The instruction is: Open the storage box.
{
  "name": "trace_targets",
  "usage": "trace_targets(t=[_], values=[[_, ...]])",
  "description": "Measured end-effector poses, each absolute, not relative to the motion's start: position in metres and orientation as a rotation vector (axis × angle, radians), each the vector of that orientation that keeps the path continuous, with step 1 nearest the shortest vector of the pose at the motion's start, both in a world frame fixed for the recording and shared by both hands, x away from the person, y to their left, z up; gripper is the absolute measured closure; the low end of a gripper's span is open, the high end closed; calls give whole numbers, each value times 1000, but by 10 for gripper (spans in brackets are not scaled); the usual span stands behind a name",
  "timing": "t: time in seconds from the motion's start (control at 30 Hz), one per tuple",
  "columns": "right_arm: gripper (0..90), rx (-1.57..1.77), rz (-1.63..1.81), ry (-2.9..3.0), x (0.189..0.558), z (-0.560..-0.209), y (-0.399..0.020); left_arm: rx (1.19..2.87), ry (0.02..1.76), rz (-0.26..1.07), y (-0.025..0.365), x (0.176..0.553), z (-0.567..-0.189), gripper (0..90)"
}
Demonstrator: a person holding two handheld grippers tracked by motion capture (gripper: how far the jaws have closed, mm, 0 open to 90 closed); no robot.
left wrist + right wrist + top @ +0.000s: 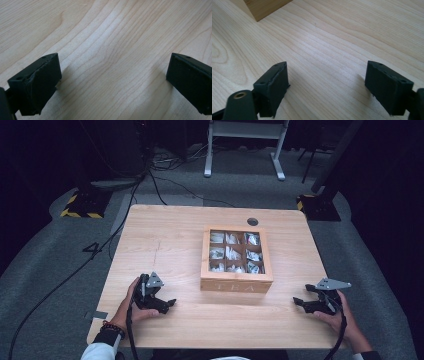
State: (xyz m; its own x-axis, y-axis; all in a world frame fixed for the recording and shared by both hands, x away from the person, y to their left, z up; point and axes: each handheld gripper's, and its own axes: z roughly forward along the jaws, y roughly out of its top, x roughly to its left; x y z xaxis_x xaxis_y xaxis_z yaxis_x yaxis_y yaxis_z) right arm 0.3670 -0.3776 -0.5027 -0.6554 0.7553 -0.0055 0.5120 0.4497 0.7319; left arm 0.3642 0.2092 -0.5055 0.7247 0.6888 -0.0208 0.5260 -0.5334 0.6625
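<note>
A wooden tea box (236, 281) with a windowed lid stands at the middle of the table, several tea bags visible in its compartments (235, 252). My left gripper (169, 305) rests on the table near the front left, held by a hand, its jaws pointing right toward the box. In the left gripper view the left gripper (113, 72) is open with bare wood between the jaws. My right gripper (298, 302) sits at the front right, jaws pointing left. It stands open (325, 77) over bare wood, and a corner of the tea box (262, 7) shows at upper left.
The light wooden table (165, 240) has a round cable hole (252, 221) at its back edge. Cables run over the grey floor at left, and a white stand's legs (245, 150) rise behind the table. A yellow-black weighted base (82, 205) sits at back left.
</note>
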Motion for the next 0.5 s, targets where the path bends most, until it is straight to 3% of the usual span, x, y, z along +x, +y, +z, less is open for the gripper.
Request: trace_targets(t=[0.17,0.5], values=[[168,1085,1024,2388,369,-502,-376,2267,912,322,208,366,-505,1],[212,1064,1123,2372,371,-482,-371,2262,925,326,208,364,-505,2]])
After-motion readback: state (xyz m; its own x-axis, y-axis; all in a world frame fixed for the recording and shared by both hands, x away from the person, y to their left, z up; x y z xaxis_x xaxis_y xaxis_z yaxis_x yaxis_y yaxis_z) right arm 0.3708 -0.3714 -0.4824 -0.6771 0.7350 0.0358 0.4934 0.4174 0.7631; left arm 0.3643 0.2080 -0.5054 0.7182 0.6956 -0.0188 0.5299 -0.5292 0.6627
